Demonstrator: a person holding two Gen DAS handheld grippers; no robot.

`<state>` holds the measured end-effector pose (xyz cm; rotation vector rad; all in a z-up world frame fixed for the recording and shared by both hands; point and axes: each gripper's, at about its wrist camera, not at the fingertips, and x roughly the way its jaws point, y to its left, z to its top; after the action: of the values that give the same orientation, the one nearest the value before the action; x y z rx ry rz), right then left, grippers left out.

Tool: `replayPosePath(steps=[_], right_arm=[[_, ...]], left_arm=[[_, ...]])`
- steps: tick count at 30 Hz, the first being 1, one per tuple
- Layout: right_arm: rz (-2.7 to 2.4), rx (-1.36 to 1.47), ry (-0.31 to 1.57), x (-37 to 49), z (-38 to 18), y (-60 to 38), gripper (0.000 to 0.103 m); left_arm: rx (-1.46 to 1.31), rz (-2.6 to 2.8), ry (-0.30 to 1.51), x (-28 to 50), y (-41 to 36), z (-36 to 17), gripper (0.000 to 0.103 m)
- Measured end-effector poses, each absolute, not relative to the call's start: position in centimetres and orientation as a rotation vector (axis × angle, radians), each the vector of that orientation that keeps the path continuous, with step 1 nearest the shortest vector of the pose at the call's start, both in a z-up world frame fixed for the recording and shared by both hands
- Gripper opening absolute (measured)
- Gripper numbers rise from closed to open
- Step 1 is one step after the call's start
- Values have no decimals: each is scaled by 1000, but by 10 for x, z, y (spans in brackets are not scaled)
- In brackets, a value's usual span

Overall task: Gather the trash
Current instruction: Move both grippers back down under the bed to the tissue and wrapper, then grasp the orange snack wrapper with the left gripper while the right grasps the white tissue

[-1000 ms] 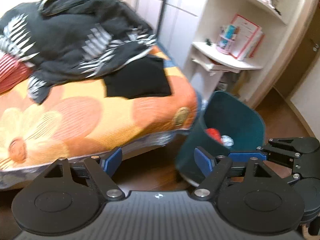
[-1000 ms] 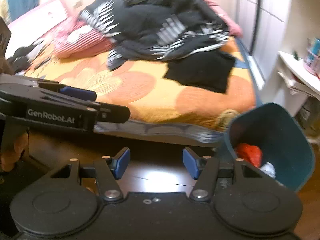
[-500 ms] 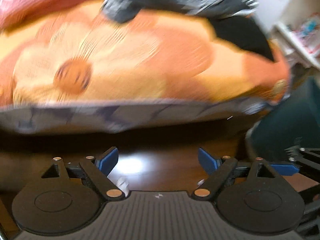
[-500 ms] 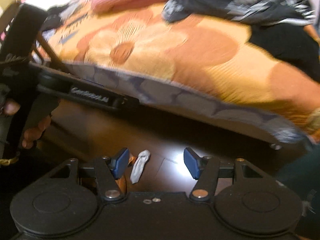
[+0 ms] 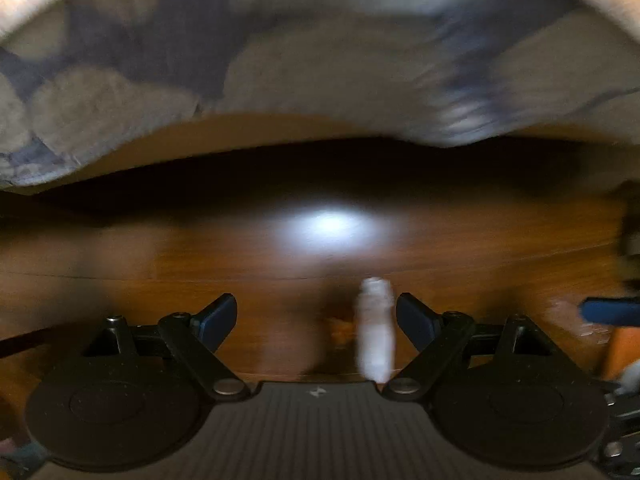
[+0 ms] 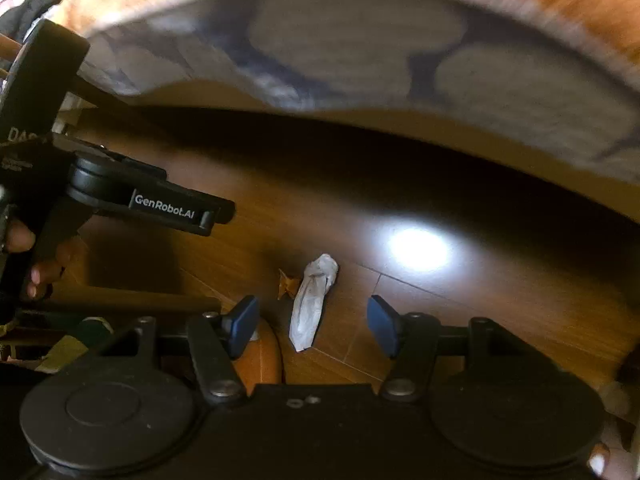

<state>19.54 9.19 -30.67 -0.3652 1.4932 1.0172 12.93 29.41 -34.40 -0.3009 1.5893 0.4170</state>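
Note:
A crumpled white tissue (image 6: 314,300) lies on the dark wooden floor, with a small orange scrap (image 6: 288,282) just to its left. My right gripper (image 6: 313,322) is open above it, and the tissue shows between its blue fingertips, untouched. In the blurred left wrist view the same tissue (image 5: 374,332) appears close to the right-hand finger of my open left gripper (image 5: 316,320). The left gripper's black body (image 6: 172,208) reaches in from the left of the right wrist view, held by a hand (image 6: 36,276).
The bed's patterned sheet hem (image 6: 360,48) overhangs the floor along the top, with dark shadow under it. A rounded orange object (image 6: 260,356) sits under the right gripper's left finger. A lamp glare (image 6: 416,248) shines on the boards.
Both grippers have dropped from facing the bed and bin to pointing down at the floor. The bin has left view. The tissue now shows between the fingers.

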Motion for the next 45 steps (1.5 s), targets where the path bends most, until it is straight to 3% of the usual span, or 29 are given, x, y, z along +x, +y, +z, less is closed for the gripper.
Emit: replayPosePath(steps=[12,26,28,29,30,34,39,45], right_arm=[[1046,-479,1593,173,-433,139,60],[1375,-848,1345,154,-505,182,57],[1404,-874,1326,151,-512,183,48],[1410,-885,1318,149,-516,183,27],[1415,-896,1319,149,-519,183,13],[1405,-901,1332,150,-529,183,14],[1401,-895,1340,151,-533,184,5],[1360,-779,1358,173,-520,176,3]], left_arm=[[-473,391,1802,102,312,-486,87],[-611,252,1841,93,321,-533,75],[-667,250,1850,89,325,-540,75],[-690,252,1853,86,326,-543,74],[-701,258,1862,84,327,-546,72],[-720,246,1876,79,324,-553,63],[-754,212,1857,82,316,-556,30],[-733,210,1843,84,311,-551,27]])
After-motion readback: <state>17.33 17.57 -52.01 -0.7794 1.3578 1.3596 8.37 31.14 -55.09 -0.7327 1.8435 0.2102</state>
